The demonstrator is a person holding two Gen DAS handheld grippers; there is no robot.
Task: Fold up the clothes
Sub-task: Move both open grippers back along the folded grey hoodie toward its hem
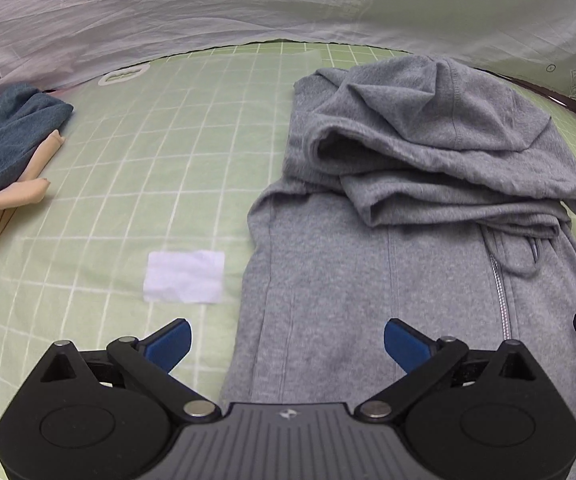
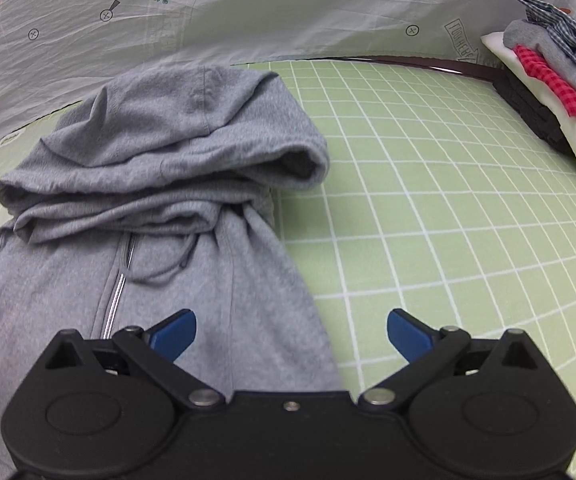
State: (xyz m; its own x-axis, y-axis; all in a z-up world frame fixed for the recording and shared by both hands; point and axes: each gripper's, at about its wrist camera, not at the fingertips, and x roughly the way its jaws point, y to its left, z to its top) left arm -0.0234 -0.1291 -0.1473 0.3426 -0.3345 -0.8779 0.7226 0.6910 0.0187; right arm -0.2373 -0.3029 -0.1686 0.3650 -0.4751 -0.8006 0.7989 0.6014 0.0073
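Note:
A grey zip hoodie [image 1: 368, 288] lies on the green grid cloth, its sleeves tucked in and the hood [image 1: 428, 120] lying bunched across its upper part. In the right wrist view the same hoodie [image 2: 175, 264] fills the left half, zipper and drawstring showing. My left gripper [image 1: 288, 340] hovers open over the hoodie's left edge, holding nothing. My right gripper [image 2: 292, 334] stands open over the hoodie's right edge, with no cloth between its blue pads.
A blue garment [image 1: 11, 136] and a beige one [image 1: 3, 208] lie at the far left. A white patch [image 1: 183, 276] sits on the green cloth [image 2: 448, 240]. A stack of folded clothes [image 2: 556, 88] stands at the far right. A pale printed sheet [image 2: 288, 12] forms the backdrop.

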